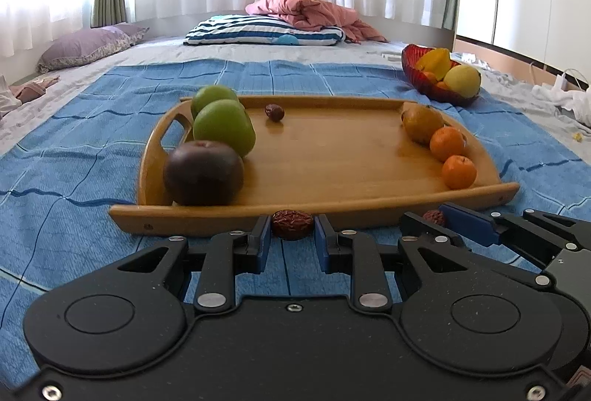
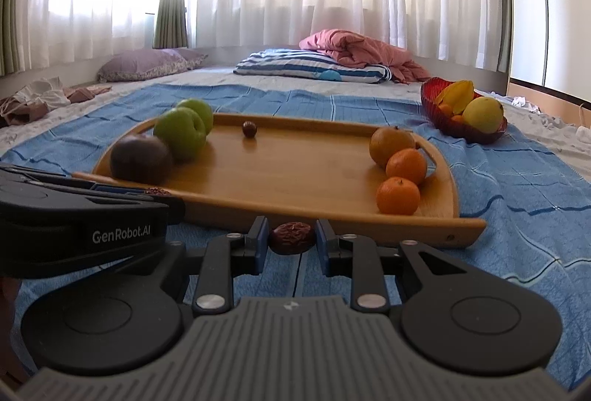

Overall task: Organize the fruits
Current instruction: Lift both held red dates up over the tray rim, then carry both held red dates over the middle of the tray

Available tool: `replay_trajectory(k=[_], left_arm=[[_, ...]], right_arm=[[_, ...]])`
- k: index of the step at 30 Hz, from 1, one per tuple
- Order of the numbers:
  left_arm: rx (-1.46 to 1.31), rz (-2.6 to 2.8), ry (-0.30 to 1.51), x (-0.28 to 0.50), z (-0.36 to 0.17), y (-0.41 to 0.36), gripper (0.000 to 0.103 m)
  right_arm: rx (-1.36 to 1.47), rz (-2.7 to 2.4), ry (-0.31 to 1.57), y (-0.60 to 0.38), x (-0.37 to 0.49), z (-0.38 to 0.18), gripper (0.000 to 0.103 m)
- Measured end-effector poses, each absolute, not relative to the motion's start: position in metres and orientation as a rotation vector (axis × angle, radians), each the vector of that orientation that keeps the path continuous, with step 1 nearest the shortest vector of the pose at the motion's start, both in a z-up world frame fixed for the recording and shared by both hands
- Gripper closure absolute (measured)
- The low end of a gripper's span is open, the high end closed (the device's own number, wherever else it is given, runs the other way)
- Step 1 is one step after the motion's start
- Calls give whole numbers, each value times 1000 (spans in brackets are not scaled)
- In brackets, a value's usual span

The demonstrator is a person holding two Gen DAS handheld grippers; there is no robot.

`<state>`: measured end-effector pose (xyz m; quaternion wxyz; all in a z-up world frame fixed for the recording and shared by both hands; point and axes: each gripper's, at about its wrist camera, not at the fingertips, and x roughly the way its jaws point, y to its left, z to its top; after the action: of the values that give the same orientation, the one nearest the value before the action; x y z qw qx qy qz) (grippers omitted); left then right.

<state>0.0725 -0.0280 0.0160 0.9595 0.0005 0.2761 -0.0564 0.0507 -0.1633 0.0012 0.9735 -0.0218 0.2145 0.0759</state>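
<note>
Dates held in both grippers hung just short of the wooden tray's (image 1: 314, 212) near rim, above the blue bedspread (image 1: 74, 150). The left gripper (image 1: 293, 235) had its fingers closed most of the way on a wrinkled red date (image 1: 293, 224), pads touching both sides of it; the right gripper (image 2: 291, 238) pinched a second date (image 2: 291, 237) the same way, close beside the left one. Ahead of the fingers, one more date (image 1: 274, 112) lay alone near the tray's far rim. To its left stood two green apples (image 1: 223, 131) and a dark fruit (image 1: 203, 172); to its right, a row of oranges (image 1: 459, 171). A red bowl (image 1: 417, 68) of yellow fruit sat farther off, right of the tray. Judging by those groupings, the step called for lifting each date clear of the rim, carrying it forward to the lone date and opening the fingers low, since a round, light fruit would likely roll on smooth wood.
</note>
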Motion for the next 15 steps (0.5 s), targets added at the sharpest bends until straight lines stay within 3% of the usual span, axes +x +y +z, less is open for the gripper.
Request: replay_trajectory(k=[15], left_arm=[[20, -121, 516, 90, 44, -36, 79]], right_arm=[[-20, 145, 409, -167, 64, 23, 70]])
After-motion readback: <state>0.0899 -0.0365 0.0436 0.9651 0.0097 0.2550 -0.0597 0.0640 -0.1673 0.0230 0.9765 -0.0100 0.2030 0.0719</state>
